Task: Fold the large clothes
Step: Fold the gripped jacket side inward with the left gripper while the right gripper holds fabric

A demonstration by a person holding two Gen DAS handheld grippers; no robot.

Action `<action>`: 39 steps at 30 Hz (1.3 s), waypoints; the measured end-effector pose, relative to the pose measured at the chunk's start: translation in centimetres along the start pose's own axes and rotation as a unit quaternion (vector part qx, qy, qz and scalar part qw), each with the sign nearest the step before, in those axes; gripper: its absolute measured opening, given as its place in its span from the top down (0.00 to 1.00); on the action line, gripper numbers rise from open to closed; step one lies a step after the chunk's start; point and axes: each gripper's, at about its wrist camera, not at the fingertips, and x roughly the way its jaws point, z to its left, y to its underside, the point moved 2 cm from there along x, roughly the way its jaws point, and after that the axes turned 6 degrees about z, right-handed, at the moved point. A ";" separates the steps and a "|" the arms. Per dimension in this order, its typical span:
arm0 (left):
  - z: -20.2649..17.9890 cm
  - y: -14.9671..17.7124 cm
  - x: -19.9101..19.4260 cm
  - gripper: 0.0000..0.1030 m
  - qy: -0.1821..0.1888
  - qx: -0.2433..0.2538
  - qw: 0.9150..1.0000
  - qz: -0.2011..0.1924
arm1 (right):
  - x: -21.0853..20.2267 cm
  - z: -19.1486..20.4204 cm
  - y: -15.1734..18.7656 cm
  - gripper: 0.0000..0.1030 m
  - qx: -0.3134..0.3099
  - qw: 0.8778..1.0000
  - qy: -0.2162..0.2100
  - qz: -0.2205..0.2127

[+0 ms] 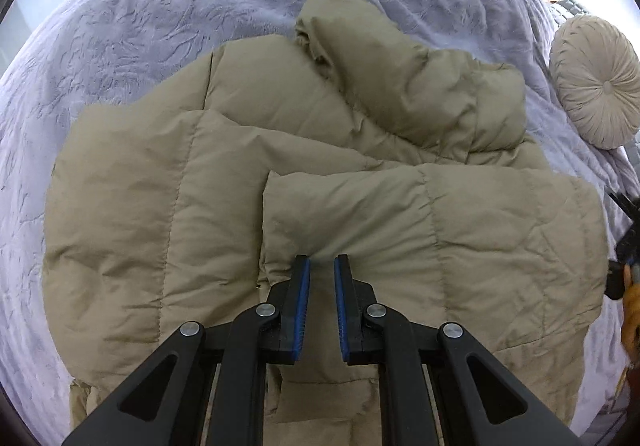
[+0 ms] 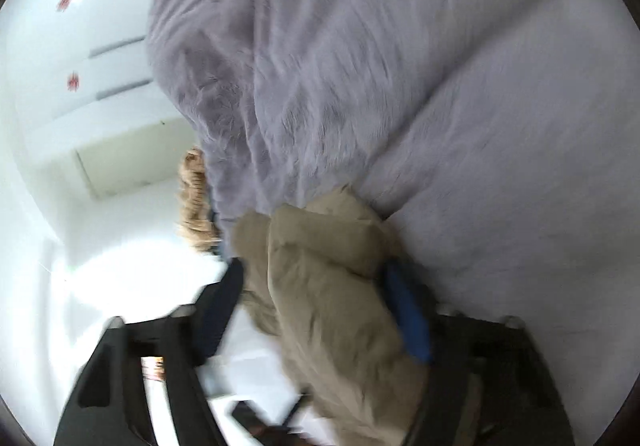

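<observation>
Jaws first: your right gripper (image 2: 312, 286) brackets a jacket (image 1: 320, 186) fold, grip uncertain through blur, so clamp firmly before pulling toward twelve o'clock across the bed (image 1: 120, 46), while your left gripper (image 1: 322, 266) hovers clenched, empty.

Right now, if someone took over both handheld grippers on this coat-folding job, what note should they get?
Left gripper: shut on a pinch of the puffy beige quilted coat near its close edge.
Right gripper: blurred; a bunched part of the beige coat lies between its fingers, grip unclear.
The coat lies on the lilac plush bedspread, one panel folded over the body, sleeve and collar area rumpled toward the round cream cushion.
Done: a first fold, apparently.
Left: probably fold in the right side, flatten, and fold again.
</observation>
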 end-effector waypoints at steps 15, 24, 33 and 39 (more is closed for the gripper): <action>-2.2 -0.7 0.6 0.86 -0.020 0.022 1.000 -0.003 | 0.1 2.7 -0.6 0.83 -0.139 0.969 0.200 -0.051; -1.5 -1.1 -2.0 0.86 -0.021 0.037 0.999 -0.033 | -2.8 7.3 8.6 0.83 -0.318 0.907 0.271 -0.050; -0.8 -0.6 1.4 0.86 -0.034 0.038 0.999 -0.019 | 0.5 1.3 7.6 0.84 -0.287 0.902 0.322 -0.023; -1.1 -0.9 0.9 0.86 -0.033 0.030 0.999 -0.016 | 0.1 2.3 8.1 0.84 -0.295 0.894 0.336 -0.022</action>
